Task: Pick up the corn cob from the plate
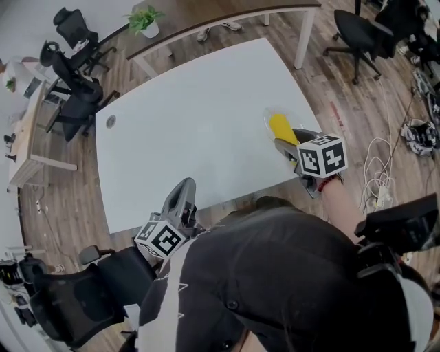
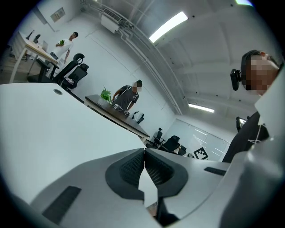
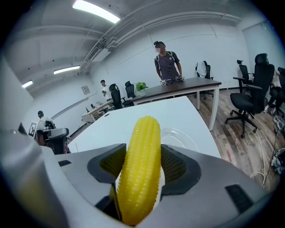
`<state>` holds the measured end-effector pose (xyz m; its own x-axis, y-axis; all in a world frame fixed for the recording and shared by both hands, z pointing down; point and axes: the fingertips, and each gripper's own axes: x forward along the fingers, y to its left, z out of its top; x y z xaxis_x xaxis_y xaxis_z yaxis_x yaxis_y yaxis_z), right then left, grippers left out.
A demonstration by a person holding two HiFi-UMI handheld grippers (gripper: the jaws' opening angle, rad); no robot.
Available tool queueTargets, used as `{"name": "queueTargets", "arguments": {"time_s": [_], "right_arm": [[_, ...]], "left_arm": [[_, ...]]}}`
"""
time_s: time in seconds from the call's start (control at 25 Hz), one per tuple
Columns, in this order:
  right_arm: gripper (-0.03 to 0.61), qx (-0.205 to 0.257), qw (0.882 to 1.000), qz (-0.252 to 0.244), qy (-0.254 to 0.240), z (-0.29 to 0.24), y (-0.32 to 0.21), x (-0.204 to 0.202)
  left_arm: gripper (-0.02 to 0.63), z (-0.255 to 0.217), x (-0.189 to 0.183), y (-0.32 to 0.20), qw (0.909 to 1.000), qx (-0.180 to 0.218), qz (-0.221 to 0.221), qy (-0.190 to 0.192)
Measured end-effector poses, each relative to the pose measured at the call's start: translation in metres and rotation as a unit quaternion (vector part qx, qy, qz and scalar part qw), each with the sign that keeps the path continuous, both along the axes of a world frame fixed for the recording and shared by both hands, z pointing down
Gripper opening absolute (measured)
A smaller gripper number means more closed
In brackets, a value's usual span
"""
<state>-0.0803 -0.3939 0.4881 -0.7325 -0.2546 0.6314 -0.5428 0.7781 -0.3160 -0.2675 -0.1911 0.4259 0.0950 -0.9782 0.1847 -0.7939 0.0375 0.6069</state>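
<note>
A yellow corn cob [image 3: 141, 164] stands lengthwise between the jaws of my right gripper [image 3: 141, 167], which is shut on it. In the head view the corn cob [image 1: 281, 128] sticks out ahead of the right gripper [image 1: 291, 148] at the table's right edge. A clear plate [image 3: 180, 137] lies on the white table just beyond the cob, below it; the plate's rim [image 1: 266, 120] is faint in the head view. My left gripper [image 1: 183, 199] sits at the table's near edge, its jaws pressed together on nothing; in its own view the left gripper [image 2: 144, 159] tips touch.
The white table [image 1: 192, 124] spreads ahead of both grippers. A dark desk with a potted plant [image 1: 146, 20] stands behind it. Office chairs [image 1: 75, 75] stand at the left and far right. Cables [image 1: 378, 172] lie on the wooden floor at right. People stand in the background.
</note>
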Motion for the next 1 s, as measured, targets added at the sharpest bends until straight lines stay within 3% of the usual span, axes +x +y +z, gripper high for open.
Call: {"name": "queueTargets", "arguments": {"time_s": [0.52, 0.8, 1.0], "right_arm": [[0.250, 0.019, 1.000, -0.009, 0.006, -0.027, 0.116, -0.001], [0.250, 0.028, 0.999, 0.005, -0.040, -0.054, 0.184, -0.013], [0.250, 0.019, 0.997, 0.017, -0.068, -0.055, 0.228, 0.001]], "left_arm": [[0.015, -0.005, -0.003, 0.119, 0.9999, 0.013, 0.004, 0.004], [0.015, -0.003, -0.002, 0.179, 0.9995, 0.012, 0.029, -0.003], [0.015, 0.009, 0.009, 0.212, 0.9990, 0.002, 0.045, -0.007]]}}
